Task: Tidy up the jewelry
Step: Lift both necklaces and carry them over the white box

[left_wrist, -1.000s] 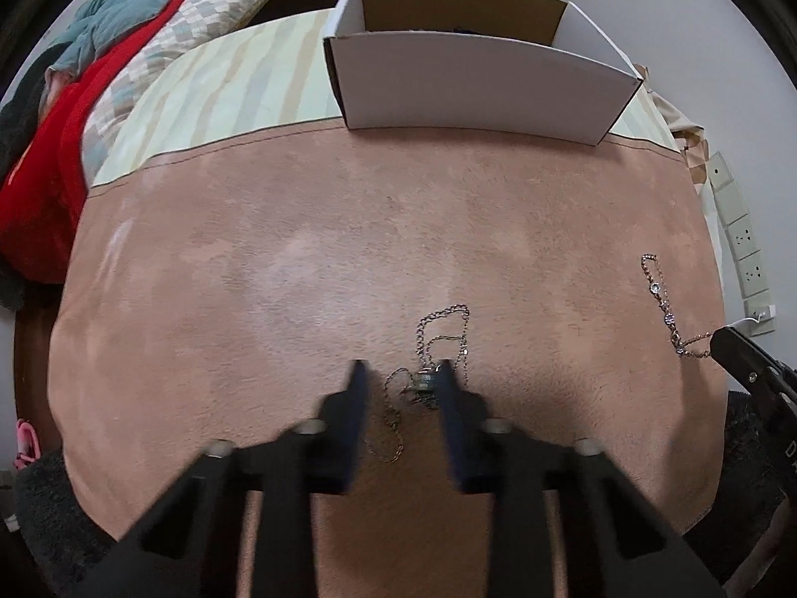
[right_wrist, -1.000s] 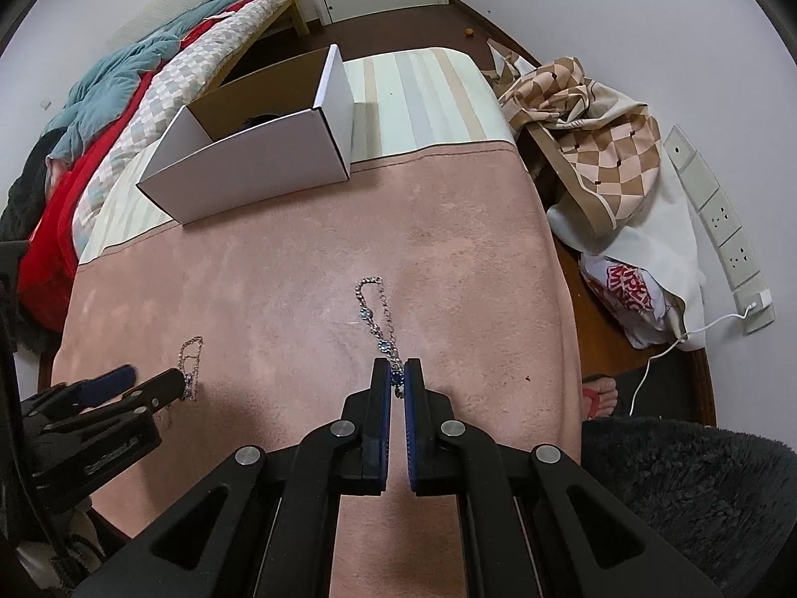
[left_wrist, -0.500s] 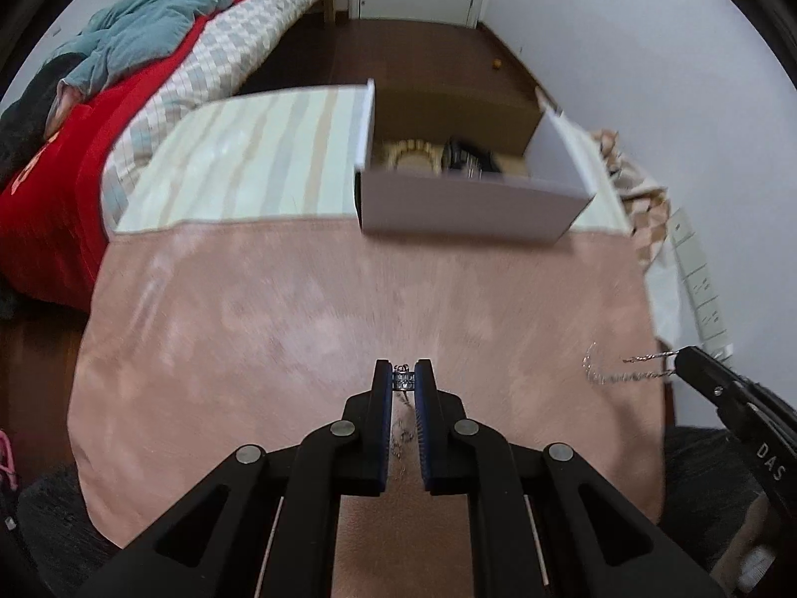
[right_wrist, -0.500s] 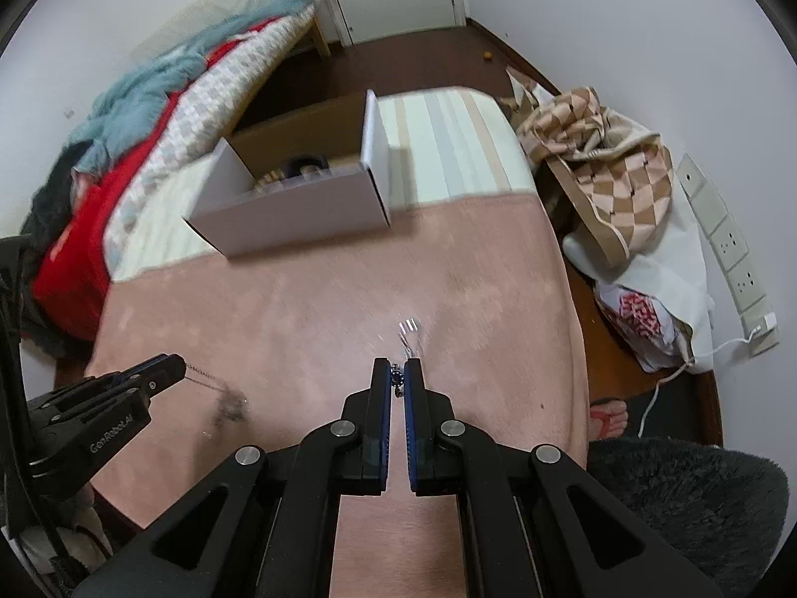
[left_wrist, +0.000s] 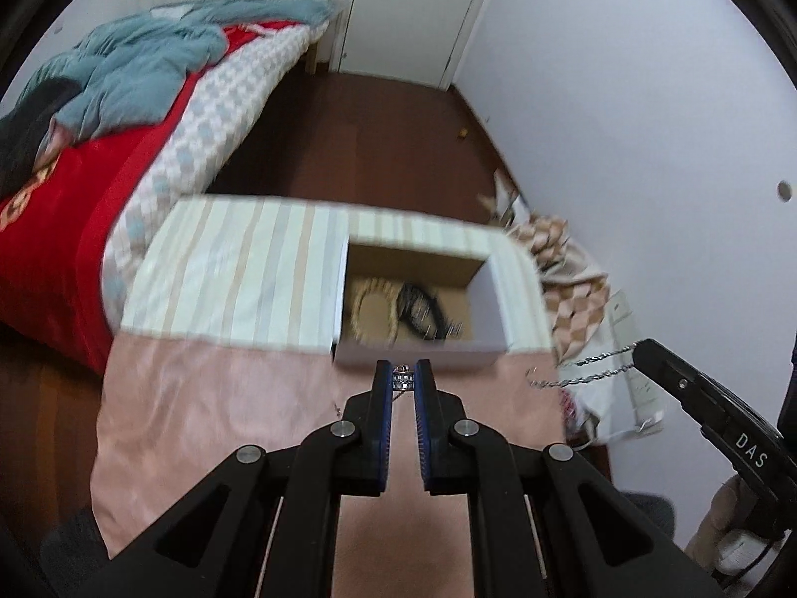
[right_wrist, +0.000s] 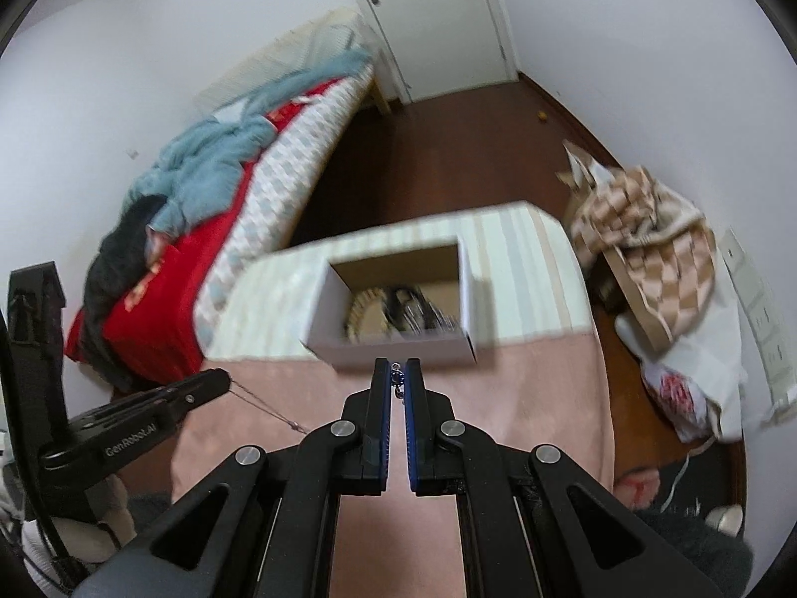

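Observation:
My left gripper (left_wrist: pixel 403 378) is shut on a silver necklace (left_wrist: pixel 403 379) by its pendant, lifted above the pink cloth; its chain shows in the right wrist view (right_wrist: pixel 264 404). My right gripper (right_wrist: pixel 397 378) is shut on a silver bracelet (right_wrist: pixel 397 377) with a blue stone; the bracelet's chain hangs from it in the left wrist view (left_wrist: pixel 583 371). The open white cardboard box (left_wrist: pixel 416 353) stands just beyond both grippers and holds a beaded piece (left_wrist: pixel 371 301) and dark jewelry (left_wrist: pixel 423 311). The box also shows in the right wrist view (right_wrist: pixel 398 349).
The pink cloth (left_wrist: pixel 224 388) covers a low table, with a striped cloth (left_wrist: pixel 239 274) under the box. A bed (left_wrist: pixel 99 149) lies to the left. A checked bag (right_wrist: pixel 642 249) and wall sockets (right_wrist: pixel 762 329) are on the right.
Both grippers rose from the pink cloth with the jewelry pinched in them and moved toward the box, which now shows its inside. The left gripper closed on the necklace a second ago.

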The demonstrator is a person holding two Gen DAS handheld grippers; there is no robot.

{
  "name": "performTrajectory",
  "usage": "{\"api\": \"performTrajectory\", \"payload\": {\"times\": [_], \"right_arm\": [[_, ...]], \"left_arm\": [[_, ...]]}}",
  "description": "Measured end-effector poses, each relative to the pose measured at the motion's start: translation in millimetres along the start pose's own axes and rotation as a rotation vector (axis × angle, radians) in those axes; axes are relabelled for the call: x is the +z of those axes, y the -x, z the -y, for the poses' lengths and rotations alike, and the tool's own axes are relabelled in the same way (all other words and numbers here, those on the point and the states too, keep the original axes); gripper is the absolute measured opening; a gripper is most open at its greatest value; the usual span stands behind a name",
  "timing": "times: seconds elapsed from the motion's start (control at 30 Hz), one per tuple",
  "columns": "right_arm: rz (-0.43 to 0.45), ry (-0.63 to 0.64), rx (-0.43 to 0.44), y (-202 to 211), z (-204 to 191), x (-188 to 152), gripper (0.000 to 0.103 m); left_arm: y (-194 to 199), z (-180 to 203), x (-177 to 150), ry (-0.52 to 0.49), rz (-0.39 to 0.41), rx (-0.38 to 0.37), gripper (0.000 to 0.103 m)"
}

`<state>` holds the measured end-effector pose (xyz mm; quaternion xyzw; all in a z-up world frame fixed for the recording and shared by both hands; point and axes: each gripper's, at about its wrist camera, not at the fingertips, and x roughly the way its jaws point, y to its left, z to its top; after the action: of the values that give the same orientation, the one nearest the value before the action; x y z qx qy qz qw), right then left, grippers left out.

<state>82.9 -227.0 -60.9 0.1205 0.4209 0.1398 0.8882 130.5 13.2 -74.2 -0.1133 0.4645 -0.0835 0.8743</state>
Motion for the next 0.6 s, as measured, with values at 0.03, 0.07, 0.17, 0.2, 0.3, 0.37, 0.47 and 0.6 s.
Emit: {"api": "performTrajectory", "payload": {"times": [0.03, 0.07, 0.17, 0.2, 0.3, 0.37, 0.47, 0.6], "right_arm": [[0.011, 0.007, 0.005, 1.6, -2.7, 7.8, 0.005], [0.029, 0.016, 0.014, 4.1, -6.6, 19.6, 0.005], [0.072, 0.043, 0.026, 7.0, -18.6, 53.5, 0.005], [0.083, 0.052, 0.028, 5.8, -21.2, 65.3, 0.005], [0.086, 0.064, 0.029, -5.5, -26.2, 93.7, 0.005], [0.060, 0.070, 0.021, -24.1, -27.3, 110.7, 0.005], [-0.014, 0.058, 0.010, -61.9, -21.4, 123.4, 0.005], [-0.127, 0.023, -0.019, -121.4, -1.3, 123.4, 0.005]], "left_arm": [[3.4, 2.0, 7.9, -0.007, 0.013, -0.004, 0.006], [7.7, 5.0, 19.0, -0.018, 0.031, -0.007, 0.006], [13.9, 13.1, 51.9, -0.060, 0.070, -0.010, 0.006], [12.7, 14.1, 60.4, -0.068, 0.075, -0.010, 0.006], [1.3, 19.0, 85.5, -0.093, 0.076, -0.004, 0.006], [-12.0, 19.7, 96.4, -0.101, 0.067, 0.007, 0.006], [-40.4, 16.5, 104.3, -0.100, 0.028, 0.025, 0.006], [-82.3, 7.1, 109.9, -0.085, -0.037, 0.053, 0.006]]}}
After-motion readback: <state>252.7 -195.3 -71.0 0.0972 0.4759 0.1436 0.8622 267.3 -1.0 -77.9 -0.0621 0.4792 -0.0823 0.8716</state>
